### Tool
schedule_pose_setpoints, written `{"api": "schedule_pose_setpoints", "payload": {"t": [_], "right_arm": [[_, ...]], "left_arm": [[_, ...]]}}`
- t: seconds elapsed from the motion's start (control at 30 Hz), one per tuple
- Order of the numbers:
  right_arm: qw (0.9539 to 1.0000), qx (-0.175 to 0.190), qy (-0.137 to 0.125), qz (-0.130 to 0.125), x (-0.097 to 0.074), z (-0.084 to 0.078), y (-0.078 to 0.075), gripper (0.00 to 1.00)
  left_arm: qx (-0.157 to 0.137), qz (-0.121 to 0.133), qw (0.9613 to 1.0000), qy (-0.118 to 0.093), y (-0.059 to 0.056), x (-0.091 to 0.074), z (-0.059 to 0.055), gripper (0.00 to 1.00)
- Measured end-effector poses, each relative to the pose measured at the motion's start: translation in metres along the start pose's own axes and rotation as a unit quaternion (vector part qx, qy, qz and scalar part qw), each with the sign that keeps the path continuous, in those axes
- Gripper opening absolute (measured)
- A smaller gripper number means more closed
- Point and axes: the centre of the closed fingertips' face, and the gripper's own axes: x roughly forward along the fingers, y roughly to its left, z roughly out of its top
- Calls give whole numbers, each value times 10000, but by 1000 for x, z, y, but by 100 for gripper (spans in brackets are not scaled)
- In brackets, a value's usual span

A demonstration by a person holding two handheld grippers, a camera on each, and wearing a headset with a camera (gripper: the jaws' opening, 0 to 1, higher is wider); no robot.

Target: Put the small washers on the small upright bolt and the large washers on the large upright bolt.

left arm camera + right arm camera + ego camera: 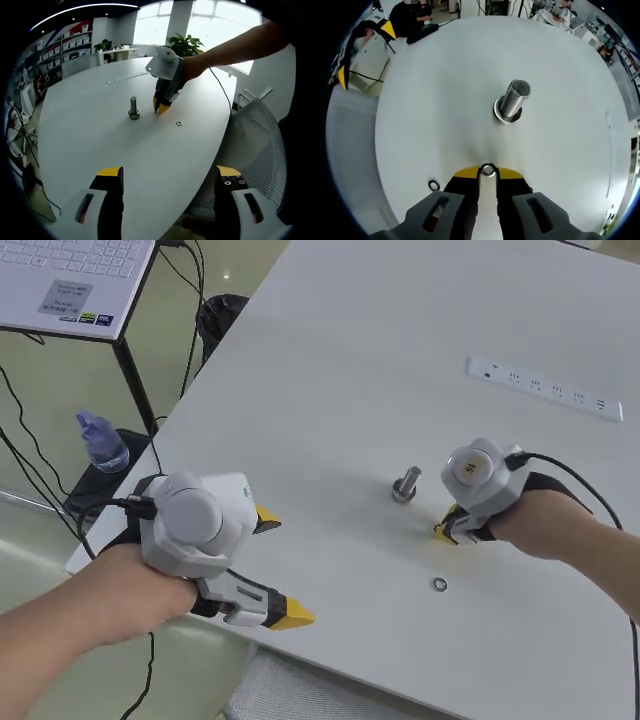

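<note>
Right claw is pinched in tight on a washer. The little ring sits flat between the two yellow tips, down at the table. Can't tell if it's actually off the surface. Left claw is released, jaws wide apart and nothing in them, hanging well back from the work near the table edge.

The bolt stands upright just ahead of the right claw's tips and a bit off to one side, near but not touching. There's a ring around its foot, though I can't tell if that's a washer already on or just the bolt's own head. Can't say whether this is the big or the small bolt either. A spare washer lies flat on the table just beside the right claw, back from the tips.

Handling-wise I'd guess these washers are stiff, thin, nearly weightless and slick metal, so they'll want to squirt out or flip. Pinching across the outer edge like this seems right, since it leaves the hole free to drop over the bolt. Lying flat on a smooth top, the spare one will be fiddly to get under.

Labels: the laptop past the left claw has stickers, but they're too small to read. The power strip beyond the right claw shows no writing I can make out.
</note>
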Motion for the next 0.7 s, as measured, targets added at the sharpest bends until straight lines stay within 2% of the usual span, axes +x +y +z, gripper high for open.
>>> {"api": "schedule_pose_setpoints", "payload": {"t": [0.1,0.3,0.7], "right_arm": [[9998,167,-30,56,-4,0,-1,13],[9998,182,-74,55,-14,-5,1,13],[9991,407,-134,46,-32,-29,1,12]], "left_arm": [[6,17,10000,-4,0,0,1,73],[27,35,10000,-21,-2,3,6,73],[-44,137,9999,-76,-5,5,11,73]]}}
